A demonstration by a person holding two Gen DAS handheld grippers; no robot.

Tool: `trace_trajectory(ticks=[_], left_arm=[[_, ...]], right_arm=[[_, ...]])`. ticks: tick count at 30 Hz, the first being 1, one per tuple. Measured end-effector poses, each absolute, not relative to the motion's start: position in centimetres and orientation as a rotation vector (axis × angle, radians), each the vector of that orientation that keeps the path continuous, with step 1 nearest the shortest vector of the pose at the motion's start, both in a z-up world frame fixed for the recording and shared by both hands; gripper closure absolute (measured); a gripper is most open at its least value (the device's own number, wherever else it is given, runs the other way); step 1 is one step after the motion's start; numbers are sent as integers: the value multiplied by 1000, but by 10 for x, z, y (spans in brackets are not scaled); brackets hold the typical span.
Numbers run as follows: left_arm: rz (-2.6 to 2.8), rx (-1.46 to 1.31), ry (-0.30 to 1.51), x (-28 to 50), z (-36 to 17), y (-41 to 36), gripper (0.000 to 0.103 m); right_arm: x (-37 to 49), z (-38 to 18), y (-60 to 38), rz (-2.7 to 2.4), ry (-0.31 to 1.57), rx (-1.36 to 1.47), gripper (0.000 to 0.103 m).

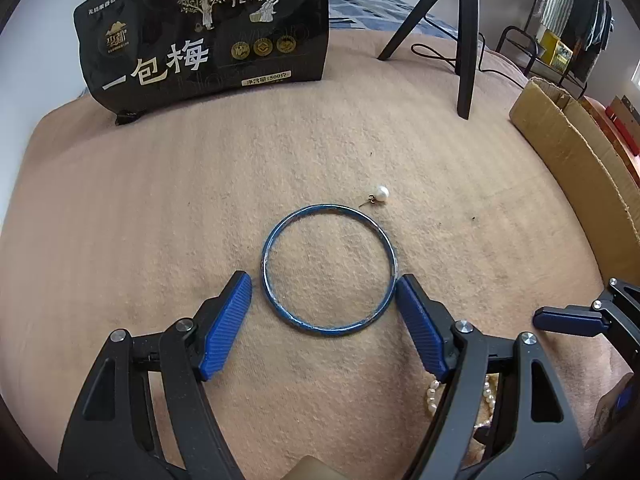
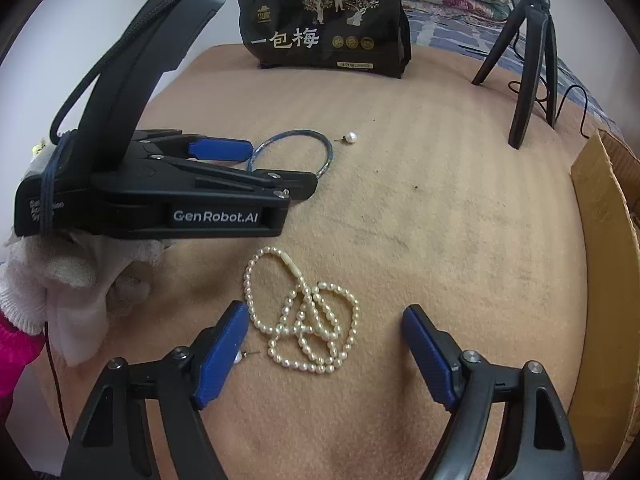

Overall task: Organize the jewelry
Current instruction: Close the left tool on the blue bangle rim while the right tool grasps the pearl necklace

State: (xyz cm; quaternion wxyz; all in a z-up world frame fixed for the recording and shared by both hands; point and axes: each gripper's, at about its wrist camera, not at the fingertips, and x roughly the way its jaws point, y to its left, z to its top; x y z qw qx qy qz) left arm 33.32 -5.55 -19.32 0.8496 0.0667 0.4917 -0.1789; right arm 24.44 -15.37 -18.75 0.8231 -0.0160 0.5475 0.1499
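Note:
A blue bangle [image 1: 329,268] lies flat on the beige blanket. My left gripper [image 1: 324,292] is open, its blue pads either side of the bangle's near half, not touching it. A pearl earring [image 1: 380,193] lies just beyond the bangle. In the right wrist view, a pearl necklace [image 2: 306,320] lies coiled on the blanket between the fingers of my open right gripper [image 2: 324,320]. A second pearl earring [image 2: 240,357] sits against the right gripper's left pad. The left gripper [image 2: 276,160], the bangle [image 2: 320,148] and the far earring [image 2: 350,137] show there too.
A black snack bag [image 1: 208,36] stands at the back of the blanket. A black tripod [image 1: 460,32] stands at the back right. A cardboard box [image 1: 576,152] lies along the right edge. A white-gloved hand [image 2: 80,276] holds the left gripper.

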Motion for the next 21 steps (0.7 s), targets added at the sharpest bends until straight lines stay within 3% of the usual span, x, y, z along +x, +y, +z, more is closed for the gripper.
trace_trajectory(ticks=[15,18,21], left_arm=[[-381,123,1013,334,-194,-54,30],[-378,120,1013,334,-194,-54,30],[-377,123,1009,334,-194,-54,31]], right_arm=[[251,-194,-132,342,1183,-104,24],[251,-196,-128,322,1181,-144,33],[251,-195,-129,313,1177,-166,49]])
